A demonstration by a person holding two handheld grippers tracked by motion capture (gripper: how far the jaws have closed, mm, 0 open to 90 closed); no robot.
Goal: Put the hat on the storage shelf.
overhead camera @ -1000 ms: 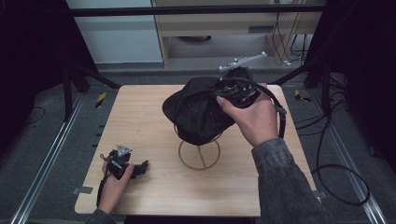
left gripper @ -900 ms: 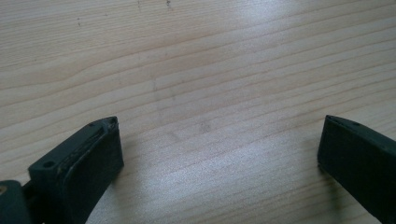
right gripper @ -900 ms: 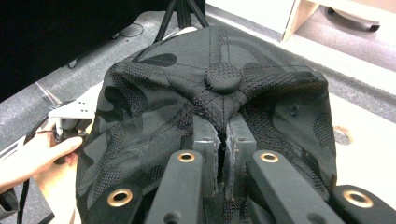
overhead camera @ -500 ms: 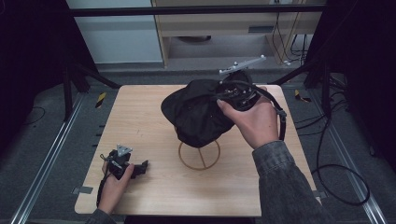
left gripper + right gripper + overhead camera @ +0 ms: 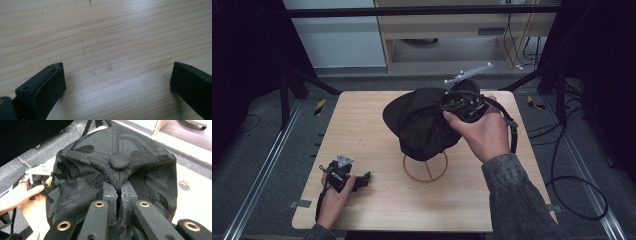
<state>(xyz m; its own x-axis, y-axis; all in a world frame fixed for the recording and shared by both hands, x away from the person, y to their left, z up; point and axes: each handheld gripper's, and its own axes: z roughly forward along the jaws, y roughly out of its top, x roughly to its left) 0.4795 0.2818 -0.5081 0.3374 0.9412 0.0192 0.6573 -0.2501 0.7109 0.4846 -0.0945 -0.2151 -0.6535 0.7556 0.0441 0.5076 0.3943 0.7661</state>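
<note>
Since the earlier frame I've tipped the cap a little on its stand; my hands have barely shifted. My right gripper has its jaws pressed together on a fold of the cap's crown (just below the top button), at the centre of the high view. My left gripper rests at the lower left of the table, jaws spread wide.

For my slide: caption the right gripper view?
Right tongs pinch the black cap's crown fabric below its top button.
</note>
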